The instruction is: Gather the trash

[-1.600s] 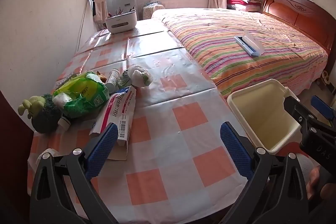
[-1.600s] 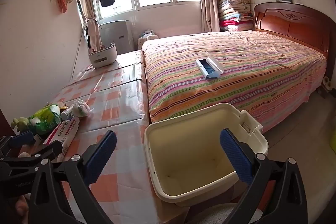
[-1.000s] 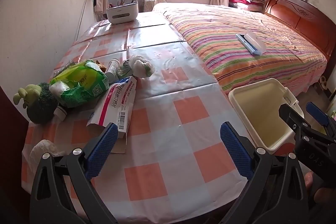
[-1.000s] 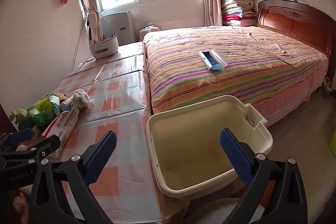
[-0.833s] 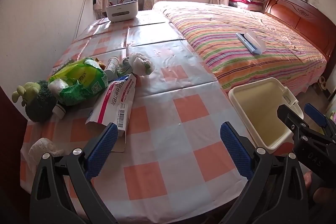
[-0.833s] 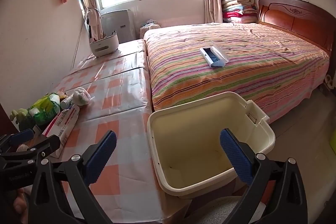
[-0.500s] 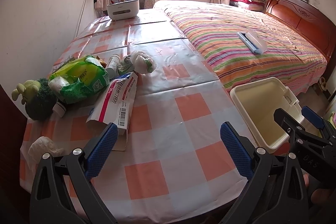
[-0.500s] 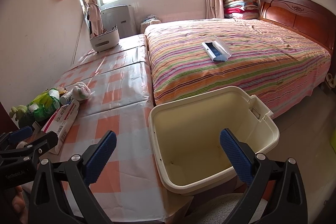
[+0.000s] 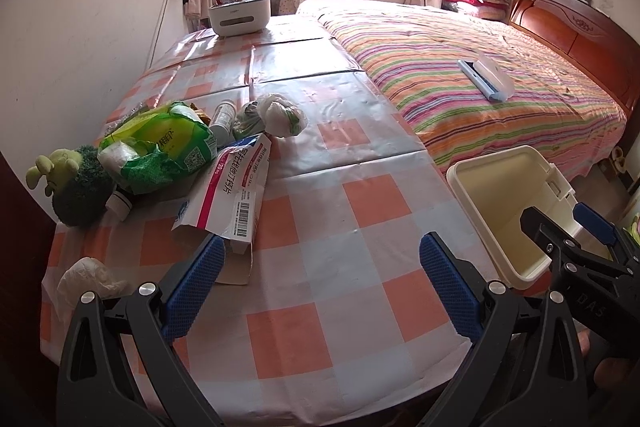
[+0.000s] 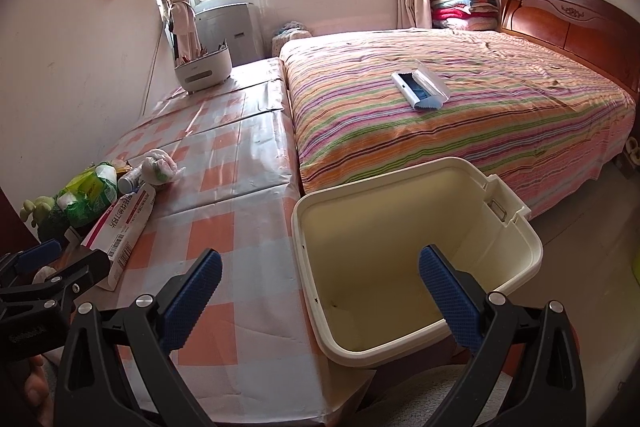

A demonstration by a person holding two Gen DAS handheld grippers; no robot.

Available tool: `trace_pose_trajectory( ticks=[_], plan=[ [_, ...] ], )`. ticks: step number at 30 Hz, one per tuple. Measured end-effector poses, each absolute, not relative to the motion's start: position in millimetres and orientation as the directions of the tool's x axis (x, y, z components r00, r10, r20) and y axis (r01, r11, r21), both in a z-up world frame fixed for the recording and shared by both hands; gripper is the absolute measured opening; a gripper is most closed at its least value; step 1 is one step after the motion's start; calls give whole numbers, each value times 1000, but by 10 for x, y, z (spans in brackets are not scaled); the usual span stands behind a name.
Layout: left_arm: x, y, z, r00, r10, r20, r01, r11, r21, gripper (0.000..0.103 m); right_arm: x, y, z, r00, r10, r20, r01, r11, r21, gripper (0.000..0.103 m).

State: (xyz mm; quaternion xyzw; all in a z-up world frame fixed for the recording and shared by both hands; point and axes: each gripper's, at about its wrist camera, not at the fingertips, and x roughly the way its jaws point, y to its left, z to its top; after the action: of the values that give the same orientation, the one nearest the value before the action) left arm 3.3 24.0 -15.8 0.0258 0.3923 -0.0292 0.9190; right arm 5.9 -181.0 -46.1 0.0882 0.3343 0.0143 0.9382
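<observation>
My left gripper (image 9: 318, 285) hovers over the checked table (image 9: 340, 227), jaws apart and empty; my right gripper (image 10: 319, 293) gapes above the cream bin (image 10: 532, 247). Further off, trash lies at the table's left: a paper packet (image 9: 232, 195), green bag (image 9: 160, 147), knotted white bag (image 9: 282, 115).

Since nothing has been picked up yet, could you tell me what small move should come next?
Probably ease the left claw forward and leftward to the white-and-pink box. Both claws are open and empty, the cream bin holds nothing, and that box is the nearest trash on the checked tablecloth.
</observation>
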Motion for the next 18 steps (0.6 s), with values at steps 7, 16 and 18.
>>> trace_pose_trajectory(
  ticks=[7, 16, 18],
  plan=[
    [18, 296, -148, 694, -21, -719, 61, 998, 30, 97, 73, -1745, -456, 771, 95, -629, 18, 985, 171, 96],
    [7, 358, -151, 692, -15, -722, 50, 998, 26, 97, 93, -1668, -467, 765, 102, -636, 4, 987, 163, 96],
    [12, 379, -154, 692, -15, -722, 47, 999, 24, 97, 93, -1650, -467, 764, 103, -637, 1, 987, 162, 96]
  ],
)
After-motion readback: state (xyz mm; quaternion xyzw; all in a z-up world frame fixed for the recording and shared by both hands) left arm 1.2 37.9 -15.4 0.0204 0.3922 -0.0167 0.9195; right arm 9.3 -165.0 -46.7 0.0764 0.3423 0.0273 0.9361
